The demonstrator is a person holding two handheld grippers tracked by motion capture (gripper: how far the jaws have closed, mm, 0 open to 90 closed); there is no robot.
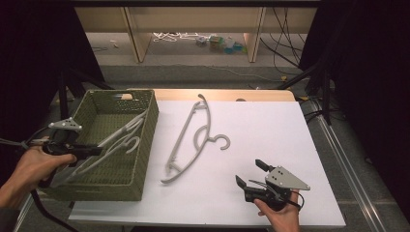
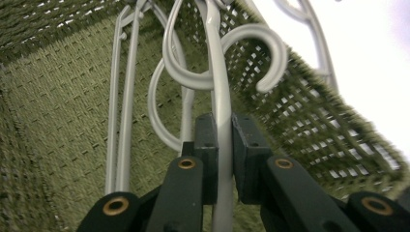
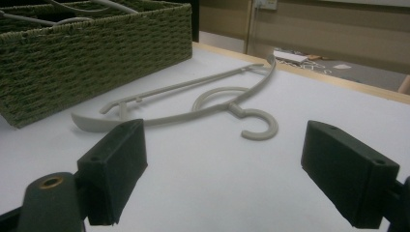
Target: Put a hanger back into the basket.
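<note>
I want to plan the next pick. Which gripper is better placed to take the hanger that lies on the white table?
The right gripper, probably. Its jaws stand open and empty, facing the loose hanger on the table. The left gripper is shut on another hanger over the green basket.

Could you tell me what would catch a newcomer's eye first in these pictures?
Most striking is the green woven basket at the table's left, where the left gripper is shut on a pale grey hanger inside it. Next comes the second grey hanger, lying flat on the white table just right of the basket. The right gripper rests near the front edge, jaws wide open and holding nothing, facing that hanger.
</note>
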